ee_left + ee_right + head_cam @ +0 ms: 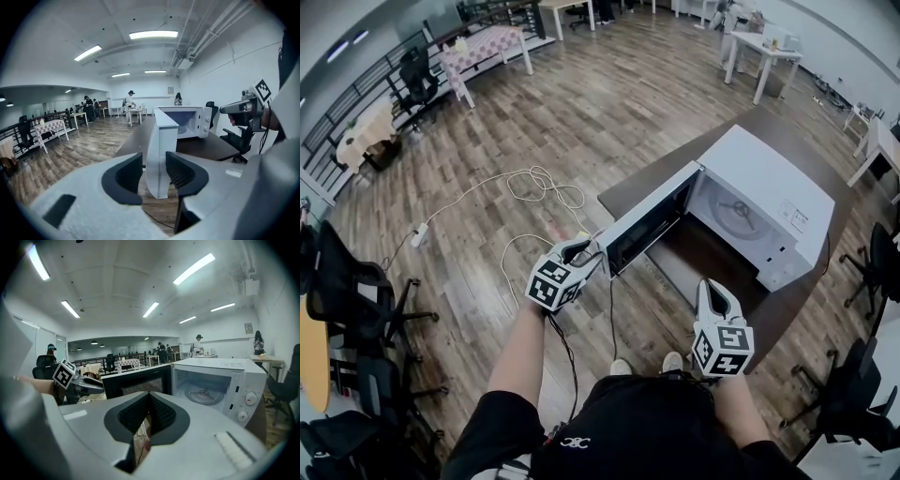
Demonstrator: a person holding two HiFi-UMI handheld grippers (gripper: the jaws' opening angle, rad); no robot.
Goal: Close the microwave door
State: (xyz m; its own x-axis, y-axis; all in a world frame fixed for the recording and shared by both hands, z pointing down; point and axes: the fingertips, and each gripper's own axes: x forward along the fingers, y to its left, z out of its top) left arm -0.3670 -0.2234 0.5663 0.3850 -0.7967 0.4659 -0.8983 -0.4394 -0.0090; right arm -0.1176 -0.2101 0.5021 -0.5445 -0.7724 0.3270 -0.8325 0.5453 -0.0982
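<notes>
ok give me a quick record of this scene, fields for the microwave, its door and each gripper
microwave: white, on the dark table, turntable visible inside
door: swung wide open
left gripper: jaws apart, door's free edge between them
right gripper: jaws together, nothing between them, short of the microwave
task state: door not yet closed

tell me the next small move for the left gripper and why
Probably sweep the left gripper sideways toward the microwave, pushing the door round on its hinge. The door stands wide open, and its free edge sits between the left gripper's parted jaws without being clamped, so a sideways push should start it swinging shut.
</notes>
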